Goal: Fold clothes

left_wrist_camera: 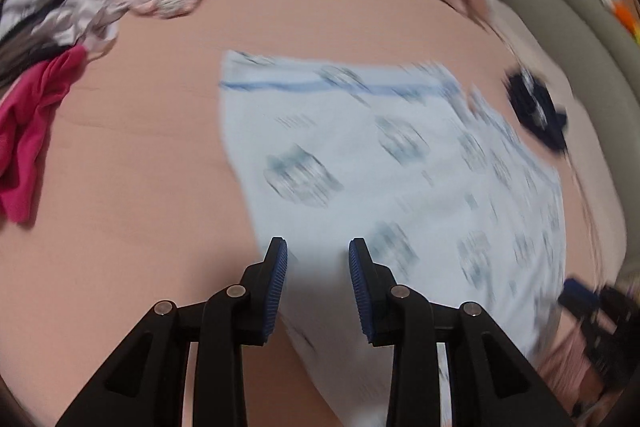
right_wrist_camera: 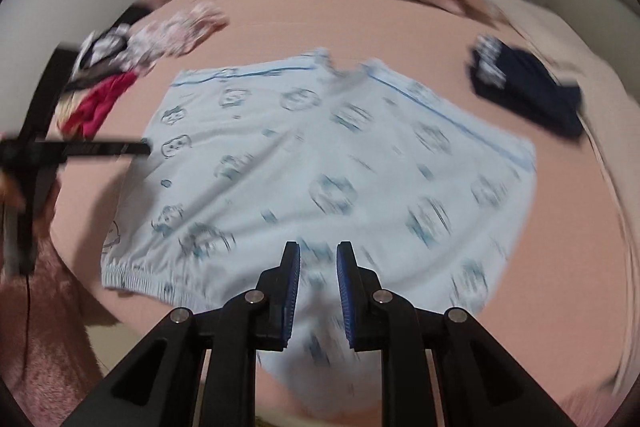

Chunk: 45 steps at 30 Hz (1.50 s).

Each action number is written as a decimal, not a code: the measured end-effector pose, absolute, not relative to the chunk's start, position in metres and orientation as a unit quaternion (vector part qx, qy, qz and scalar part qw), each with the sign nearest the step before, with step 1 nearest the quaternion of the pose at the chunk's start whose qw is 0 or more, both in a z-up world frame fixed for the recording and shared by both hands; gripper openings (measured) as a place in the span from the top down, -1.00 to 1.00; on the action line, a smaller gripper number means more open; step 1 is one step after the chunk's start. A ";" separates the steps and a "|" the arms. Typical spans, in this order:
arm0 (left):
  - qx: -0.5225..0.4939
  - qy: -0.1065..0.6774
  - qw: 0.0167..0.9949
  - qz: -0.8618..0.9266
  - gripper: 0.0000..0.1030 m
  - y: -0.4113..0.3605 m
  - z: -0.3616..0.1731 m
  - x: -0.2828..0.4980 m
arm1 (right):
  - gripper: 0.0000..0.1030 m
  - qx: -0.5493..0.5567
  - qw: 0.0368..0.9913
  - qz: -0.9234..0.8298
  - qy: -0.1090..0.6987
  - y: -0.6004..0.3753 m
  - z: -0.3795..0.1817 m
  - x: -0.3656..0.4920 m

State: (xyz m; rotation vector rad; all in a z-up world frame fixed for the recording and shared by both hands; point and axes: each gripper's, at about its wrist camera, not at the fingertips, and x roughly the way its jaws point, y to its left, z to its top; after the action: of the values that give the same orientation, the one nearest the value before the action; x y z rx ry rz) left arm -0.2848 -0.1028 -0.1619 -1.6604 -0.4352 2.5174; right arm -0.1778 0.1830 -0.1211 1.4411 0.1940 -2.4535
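The light blue printed shorts (right_wrist_camera: 320, 163) lie spread flat on the pink bed (right_wrist_camera: 560, 227) — no writing or label can be read, the print is blurred. The left hand-held gripper (left_wrist_camera: 318, 247) and the right hand-held gripper (right_wrist_camera: 318, 251) both hang released above the cloth, grasping nothing.

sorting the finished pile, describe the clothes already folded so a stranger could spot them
On the pink bed, look past the far right corner of the spread pale blue printed shorts. There lies a small folded dark navy garment, alone. Unlike the crumpled heap on the other side, it is a neat, flat, dark bundle.
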 end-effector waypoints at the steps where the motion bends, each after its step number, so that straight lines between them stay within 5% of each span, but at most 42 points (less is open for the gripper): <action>1: -0.540 -0.155 0.040 0.826 0.32 -0.116 -0.165 -0.295 | 0.64 0.501 0.150 -0.849 0.078 0.177 -0.123 -0.187; 4: -0.533 -0.181 0.018 0.826 0.17 -0.146 -0.170 -0.322 | 0.64 0.505 0.164 -0.843 0.082 0.166 -0.126 -0.225; 8: -0.527 -0.195 0.013 0.827 0.16 -0.172 -0.176 -0.351 | 0.26 0.512 0.162 -0.843 0.036 0.162 -0.124 -0.285; 17: -0.504 -0.194 0.045 0.841 -0.08 -0.184 -0.183 -0.387 | 0.26 0.538 0.176 -0.824 0.016 0.126 -0.151 -0.377; 18: -0.501 -0.189 0.053 0.843 0.01 -0.182 -0.184 -0.388 | 0.26 0.543 0.177 -0.821 0.017 0.124 -0.156 -0.380; 20: -0.510 -0.188 0.075 0.836 0.95 -0.175 -0.186 -0.388 | 0.25 0.554 0.175 -0.814 0.019 0.119 -0.168 -0.385; 28: -0.500 -0.130 0.031 0.856 0.94 -0.180 -0.186 -0.402 | 0.26 0.549 0.157 -0.820 0.032 0.115 -0.190 -0.395; 33: -0.519 -0.050 0.003 0.853 0.79 -0.156 -0.173 -0.396 | 0.26 0.531 0.139 -0.833 0.073 0.104 -0.191 -0.402; 38: -0.499 -0.032 0.101 0.860 0.01 -0.113 -0.128 -0.348 | 0.26 0.525 0.162 -0.835 0.029 0.118 -0.152 -0.360; 45: -0.531 0.119 0.221 0.810 0.01 -0.011 -0.154 -0.312 | 0.26 0.554 0.220 -0.802 0.029 0.117 -0.166 -0.257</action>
State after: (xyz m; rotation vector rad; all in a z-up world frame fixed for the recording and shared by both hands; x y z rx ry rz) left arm -0.3120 -0.0113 -0.1536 -1.4676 0.3295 2.2382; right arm -0.2572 0.1172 -0.1659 1.5326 0.0790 -2.2189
